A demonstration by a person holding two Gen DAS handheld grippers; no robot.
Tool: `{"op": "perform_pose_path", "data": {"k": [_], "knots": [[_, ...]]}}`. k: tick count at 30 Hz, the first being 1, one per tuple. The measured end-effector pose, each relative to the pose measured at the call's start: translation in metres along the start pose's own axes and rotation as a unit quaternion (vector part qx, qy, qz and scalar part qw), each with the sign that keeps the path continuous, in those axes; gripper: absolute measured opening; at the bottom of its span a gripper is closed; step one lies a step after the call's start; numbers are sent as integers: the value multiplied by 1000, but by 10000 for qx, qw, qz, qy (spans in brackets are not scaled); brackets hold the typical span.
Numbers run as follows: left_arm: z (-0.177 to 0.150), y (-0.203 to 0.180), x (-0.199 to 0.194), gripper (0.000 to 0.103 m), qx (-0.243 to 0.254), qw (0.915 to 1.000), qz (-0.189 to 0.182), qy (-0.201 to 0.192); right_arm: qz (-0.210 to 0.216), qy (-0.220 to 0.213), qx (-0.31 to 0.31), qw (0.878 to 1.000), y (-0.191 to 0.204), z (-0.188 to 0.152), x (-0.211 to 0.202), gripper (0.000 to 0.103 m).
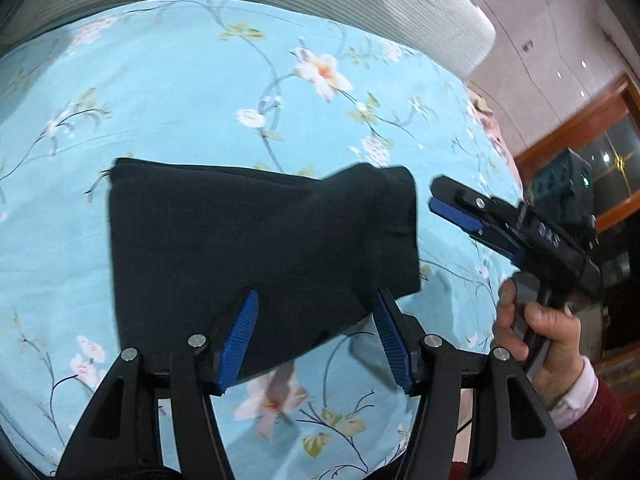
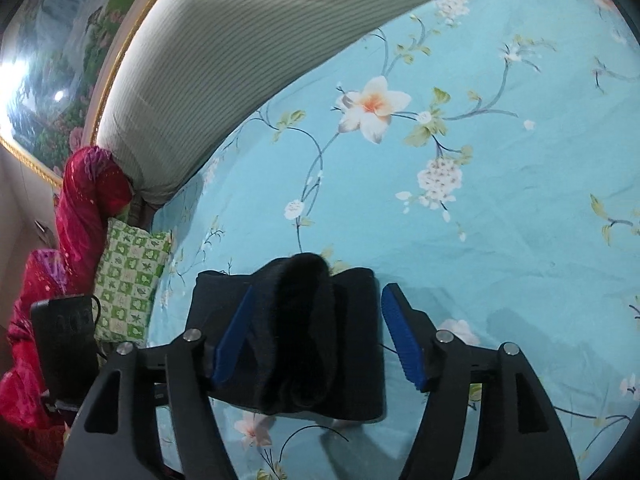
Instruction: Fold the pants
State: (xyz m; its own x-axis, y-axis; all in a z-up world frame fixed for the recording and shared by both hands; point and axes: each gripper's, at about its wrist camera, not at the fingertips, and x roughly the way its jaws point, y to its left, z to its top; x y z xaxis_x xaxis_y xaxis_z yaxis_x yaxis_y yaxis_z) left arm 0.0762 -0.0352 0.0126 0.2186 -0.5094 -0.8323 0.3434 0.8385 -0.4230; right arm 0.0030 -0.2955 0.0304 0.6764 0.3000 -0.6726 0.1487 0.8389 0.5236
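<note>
Left gripper (image 1: 316, 336) nearest in its own view, blue pads spread wide apart, nothing between them; the fingertips sit over the near edge of the pants (image 1: 256, 248). Right gripper (image 2: 316, 336) likewise spread, blue pads on either side of the garment, not pinching it. In the left view the right gripper (image 1: 448, 204) shows from the side, beside the pants' right edge and clear of the fabric, held by the person's right hand (image 1: 536, 328) with a red sleeve.

Pants are black, folded into a compact block lying flat on the blue floral bedsheet (image 1: 180, 100). From the right wrist view the pants (image 2: 296, 340) show a rounded folded roll on top of the flat layers.

Further out: a green-and-white checked pillow (image 2: 132, 284) at the sheet's left edge, red shiny fabric (image 2: 88, 208) beside it, a black device (image 2: 64, 340) near that. Beyond, a white ribbed blanket (image 2: 224, 60) along the far side of the bed, with a framed landscape picture (image 2: 52, 72) behind it.
</note>
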Motion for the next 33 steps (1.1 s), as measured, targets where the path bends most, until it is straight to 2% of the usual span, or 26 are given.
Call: {"op": "perform_pose_path", "data": {"k": [9, 19, 27, 33], "knots": [[8, 39, -15, 66, -492, 9979, 365, -226, -437, 23, -611, 9972, 44, -9, 10, 74], [13, 69, -18, 68, -859, 9944, 545, -298, -936, 60, -725, 9929, 56, -16, 15, 78], [26, 81, -3, 71, -922, 9931, 704, -143, -908, 200, -664, 9934, 56, -23, 22, 78], [36, 94, 11, 71, -1144, 9910, 690, 6, -847, 228, -499, 9949, 47, -26, 25, 78]]}}
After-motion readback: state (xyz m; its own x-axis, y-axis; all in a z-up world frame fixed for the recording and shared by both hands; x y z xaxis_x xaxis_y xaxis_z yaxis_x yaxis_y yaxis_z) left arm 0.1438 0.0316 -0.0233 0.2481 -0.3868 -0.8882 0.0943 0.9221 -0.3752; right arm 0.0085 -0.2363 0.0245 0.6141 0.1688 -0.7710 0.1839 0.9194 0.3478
